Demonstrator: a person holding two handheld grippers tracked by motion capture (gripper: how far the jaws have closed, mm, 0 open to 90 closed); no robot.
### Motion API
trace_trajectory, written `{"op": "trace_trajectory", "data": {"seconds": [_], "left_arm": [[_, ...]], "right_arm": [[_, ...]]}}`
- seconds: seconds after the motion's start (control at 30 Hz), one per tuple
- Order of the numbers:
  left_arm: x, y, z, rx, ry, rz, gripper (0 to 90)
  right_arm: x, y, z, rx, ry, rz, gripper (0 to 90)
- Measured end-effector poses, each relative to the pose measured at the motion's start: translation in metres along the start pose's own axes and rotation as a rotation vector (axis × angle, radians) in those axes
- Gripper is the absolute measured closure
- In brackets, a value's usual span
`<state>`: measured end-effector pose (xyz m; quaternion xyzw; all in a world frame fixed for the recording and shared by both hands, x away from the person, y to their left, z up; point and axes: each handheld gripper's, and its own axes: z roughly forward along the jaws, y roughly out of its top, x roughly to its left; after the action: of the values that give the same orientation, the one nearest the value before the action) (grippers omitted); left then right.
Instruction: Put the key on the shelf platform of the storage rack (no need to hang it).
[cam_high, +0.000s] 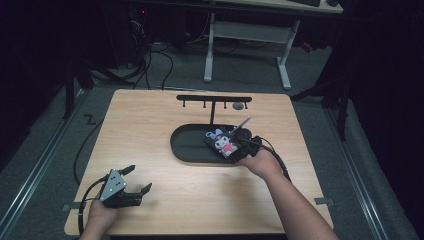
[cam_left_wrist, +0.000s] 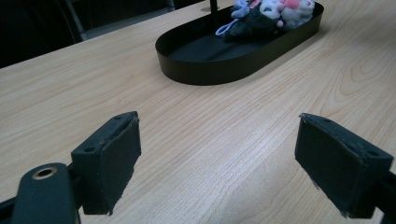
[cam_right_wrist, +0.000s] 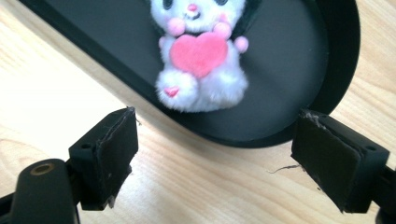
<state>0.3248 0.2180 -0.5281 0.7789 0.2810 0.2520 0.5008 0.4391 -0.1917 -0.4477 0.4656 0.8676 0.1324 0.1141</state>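
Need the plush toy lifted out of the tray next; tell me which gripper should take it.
Right. The right gripper hangs open just short of the plush toy in the black tray. The left gripper sits open at the near table edge, far from it.

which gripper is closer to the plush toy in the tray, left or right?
Right. The right gripper sits at the near rim of the black tray, jaws open, the plush toy just beyond them and untouched. The left gripper rests open at the table's near left corner, well away from the tray.
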Motion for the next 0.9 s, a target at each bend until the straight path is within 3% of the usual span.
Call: {"op": "trace_trajectory", "data": {"seconds": [0.23, 0.47, 0.67, 0.9], "left_arm": [[0.001, -0.001, 0.0, 0.0, -0.004, 0.001, 15.0], [0.0, 0.0, -0.002, -0.01, 0.006, 0.009, 15.0], [-0.002, 0.0, 0.001, -0.004, 0.004, 0.013, 15.0], [-0.004, 0.001, 0.002, 0.002, -0.006, 0.02, 15.0]], "right_arm": [[-0.007, -0.021, -0.004, -0.031, 0.011, 0.032, 15.1], [0.0, -0.042, -0.008, -0.098, 0.027, 0.044, 15.2], [0.006, -0.054, -0.009, -0.11, 0.036, 0.018, 15.8], [0.008, -0.067, -0.011, -0.161, 0.047, 0.036, 15.6]]}}
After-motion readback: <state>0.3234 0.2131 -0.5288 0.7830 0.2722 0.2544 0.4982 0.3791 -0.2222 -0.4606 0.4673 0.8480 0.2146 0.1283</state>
